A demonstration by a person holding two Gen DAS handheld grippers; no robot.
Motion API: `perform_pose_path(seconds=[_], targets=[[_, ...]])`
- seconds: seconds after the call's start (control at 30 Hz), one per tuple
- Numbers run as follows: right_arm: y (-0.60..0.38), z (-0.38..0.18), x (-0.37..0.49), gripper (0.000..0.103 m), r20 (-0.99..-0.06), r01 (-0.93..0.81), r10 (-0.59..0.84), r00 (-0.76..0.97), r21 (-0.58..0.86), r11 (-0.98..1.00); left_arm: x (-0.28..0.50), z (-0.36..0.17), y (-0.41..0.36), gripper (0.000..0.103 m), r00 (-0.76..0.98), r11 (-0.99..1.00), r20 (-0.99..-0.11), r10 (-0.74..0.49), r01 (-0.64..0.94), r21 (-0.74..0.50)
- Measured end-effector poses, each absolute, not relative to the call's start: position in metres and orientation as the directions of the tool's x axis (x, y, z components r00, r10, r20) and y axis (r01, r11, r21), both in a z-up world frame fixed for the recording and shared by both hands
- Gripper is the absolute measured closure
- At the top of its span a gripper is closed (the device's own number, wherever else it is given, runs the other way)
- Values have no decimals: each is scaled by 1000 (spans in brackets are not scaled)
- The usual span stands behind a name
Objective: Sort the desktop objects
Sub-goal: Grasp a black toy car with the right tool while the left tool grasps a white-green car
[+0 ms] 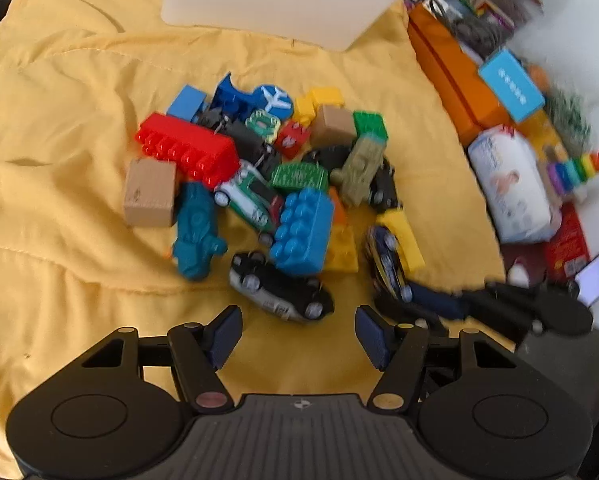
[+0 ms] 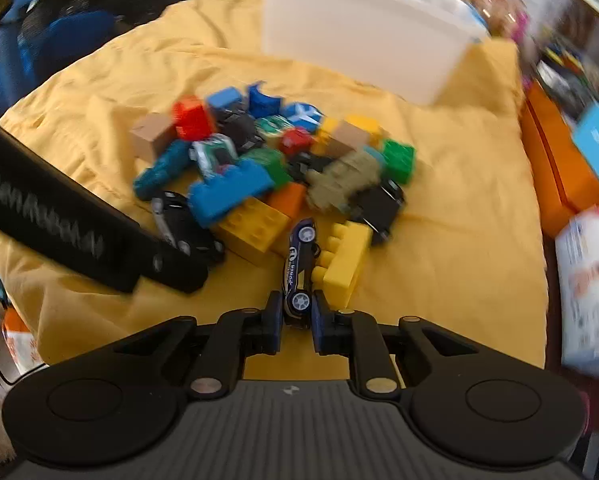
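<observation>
Fingers (image 2: 319, 312) clamp navy toy car (image 2: 299, 264); white bin's (image 2: 359, 36) contents unseen.

We see our left tool (image 1: 298, 338) as matte black: two round housings flank a ribbed grey centre plate with a small round emblem, silver and copper-toned pivot screws, and dark blue pads (image 1: 224, 336). Our right tool (image 2: 295, 322) matches, with brass-coloured screws and blue pads (image 2: 276, 322).
</observation>
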State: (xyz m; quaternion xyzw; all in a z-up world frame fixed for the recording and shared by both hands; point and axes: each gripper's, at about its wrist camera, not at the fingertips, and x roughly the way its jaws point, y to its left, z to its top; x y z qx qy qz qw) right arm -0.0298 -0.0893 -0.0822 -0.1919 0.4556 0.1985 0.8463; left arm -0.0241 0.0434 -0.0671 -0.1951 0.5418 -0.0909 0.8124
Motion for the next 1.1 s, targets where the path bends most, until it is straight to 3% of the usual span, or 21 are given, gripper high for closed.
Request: perform_pose_path(seconds=[0.07,0.13,0.17,0.27,0.67,0.87,0.97,1.1], targets=[[-96,-81,-30,87,-848,-494,153,508,-141,858,-19,-67,43,44,411,910,-844,-345,-73,-408],[-98,-79,-29,87,-847,-509,159,507,-146,849,-14,-67,42,55,429,920,-847,-315,-81,-383],[-96,-79,-31,87,-845,-521,162,510,-154,839,-13,-67,41,66,435,926,-849,-300,-79,-368],[-89,-80,-30,87,-841,-571,184,508,-169,803,-12,-65,37,78,427,940,-860,-279,-63,-336],[-108,-81,-23,86,-841,-654,307,446,-71,753,-31,-42,27,80,399,997,-913,-82,40,-73],[-141,-72,-11,86,-840,-627,495,221,266,732,-44,-35,14,82,376,973,-919,118,140,182],[-146,-82,-4,86,-835,-599,528,155,346,722,-38,-46,-4,78,382,978,-919,96,134,158],[-151,-82,-1,83,-842,-579,507,184,324,748,-46,-45,-28,76,420,986,-906,57,121,118]])
